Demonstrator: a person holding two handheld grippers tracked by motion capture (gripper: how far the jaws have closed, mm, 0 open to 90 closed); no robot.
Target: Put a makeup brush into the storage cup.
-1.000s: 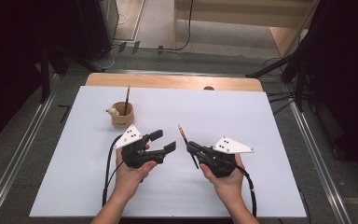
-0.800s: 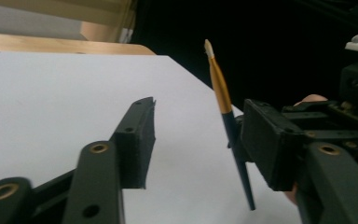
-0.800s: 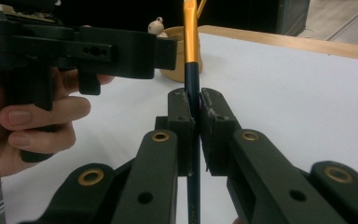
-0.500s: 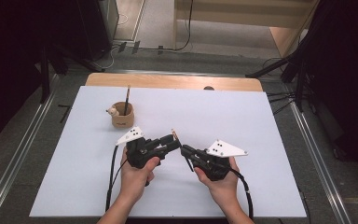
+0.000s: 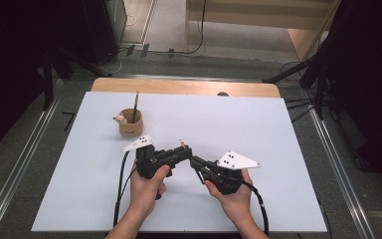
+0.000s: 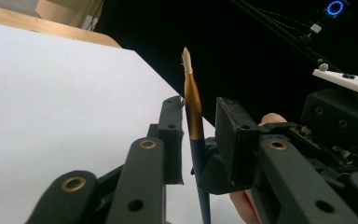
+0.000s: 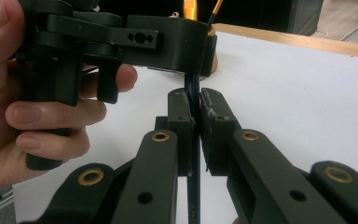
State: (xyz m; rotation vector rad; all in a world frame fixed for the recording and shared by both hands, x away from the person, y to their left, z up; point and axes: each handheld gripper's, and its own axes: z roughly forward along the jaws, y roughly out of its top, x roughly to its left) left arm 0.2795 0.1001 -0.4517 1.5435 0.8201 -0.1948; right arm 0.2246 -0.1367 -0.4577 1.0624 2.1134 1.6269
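Mid-air handover, nearer the person than the small tan wooden cup (image 5: pixel 130 123): slim dark paintbrush with gold ferrule (image 6: pixel 192 112) clamped in right gripper (image 7: pixel 194 107), left gripper (image 6: pixel 198 135) gaping around it (likely about to take over).

1. Both forearms enter from 6 o'clock, each hand wrapped round a gripper handle.
2. The left gripper (image 5: pixel 183 153) points toward 3 o'clock, jaws parted around a paintbrush (image 6: pixel 193 109) (one pad touching it).
3. The right gripper (image 5: pixel 195 162) points toward 10 o'clock, jaws clamped on the brush's dark handle, tips nearly meeting the left's.
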